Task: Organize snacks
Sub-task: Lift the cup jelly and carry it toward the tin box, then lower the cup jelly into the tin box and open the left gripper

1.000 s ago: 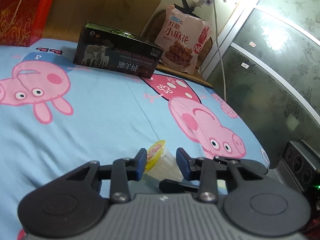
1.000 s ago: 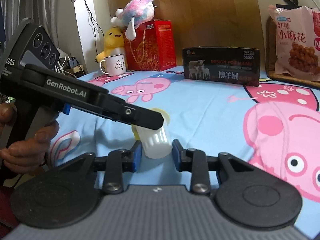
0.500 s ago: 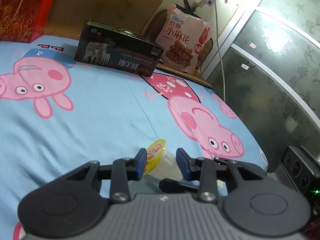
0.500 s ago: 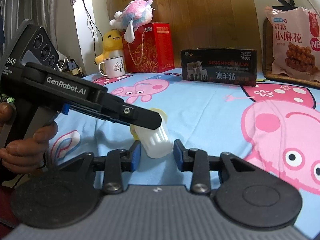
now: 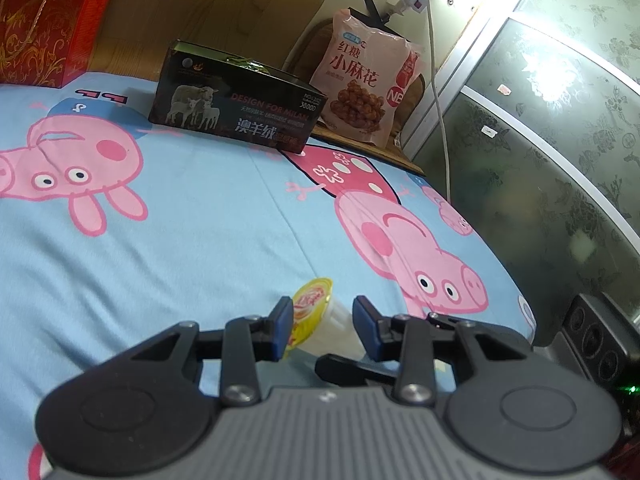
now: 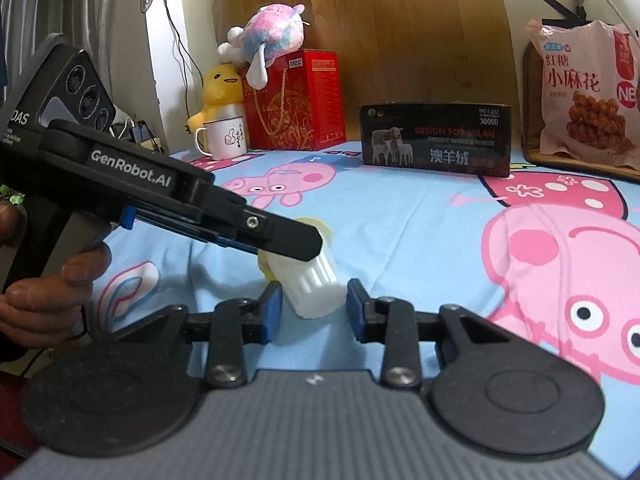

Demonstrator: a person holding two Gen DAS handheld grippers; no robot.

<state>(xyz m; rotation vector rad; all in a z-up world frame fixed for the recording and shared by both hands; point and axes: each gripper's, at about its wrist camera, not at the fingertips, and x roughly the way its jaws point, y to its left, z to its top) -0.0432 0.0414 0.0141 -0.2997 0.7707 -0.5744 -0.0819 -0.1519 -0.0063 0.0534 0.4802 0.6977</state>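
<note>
- Jelly cup (image 6: 314,286): small white ribbed tub with a yellow foil lid, tilted with its base toward the right wrist camera, apparently held just above the bed (image 6: 400,220).
- Left tongs (image 5: 322,312): pinching the cup at its lid end; a hand (image 6: 44,292) grips the handle.
- Right tongs (image 6: 314,302): spread just wider than the cup's base and bracketing it, with a sliver of gap on one side.
- Risk: likely a hand-over. If the left tongs let go before the right ones press, the cup drops and rolls. A hard squeeze on the thin wall could burst the foil.
- Surroundings: black box (image 6: 436,140) and pink snack bag (image 6: 584,100), well apart from the cup at the headboard.
- View differences: only the right wrist view shows the hand, the mug (image 6: 224,138) and the plush toys. Only the left wrist view shows the lid's printed face.
</note>
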